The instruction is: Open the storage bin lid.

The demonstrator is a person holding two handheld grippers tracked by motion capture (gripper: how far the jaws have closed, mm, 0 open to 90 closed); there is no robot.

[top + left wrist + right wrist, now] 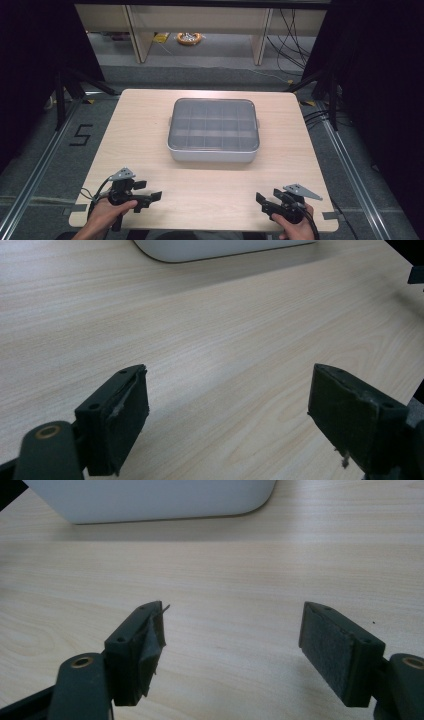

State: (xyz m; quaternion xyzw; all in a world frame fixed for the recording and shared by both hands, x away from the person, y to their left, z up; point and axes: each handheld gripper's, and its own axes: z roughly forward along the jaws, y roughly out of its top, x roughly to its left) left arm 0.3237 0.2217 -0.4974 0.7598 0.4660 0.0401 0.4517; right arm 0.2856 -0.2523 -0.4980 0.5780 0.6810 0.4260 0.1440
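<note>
A white rectangular box (214, 131) with a clear lid over a grid of compartments sits in the middle of the wooden table (140, 125). My left gripper (149, 199) rests near the front left edge, held by a hand, open with nothing between its jaws (227, 405). My right gripper (264, 201) is near the front right edge, also open and empty (231, 640). Both point inward, well short of the box. The box's white wall (220, 249) shows at the top of the left gripper view, and the same wall (150, 500) tops the right gripper view.
The table's front edge lies just below both hands. Beyond the far edge are floor, wooden furniture legs (137, 35), cables (292, 35) and a yellow roll (189, 38). Metal rails (40, 165) run along both sides of the table.
</note>
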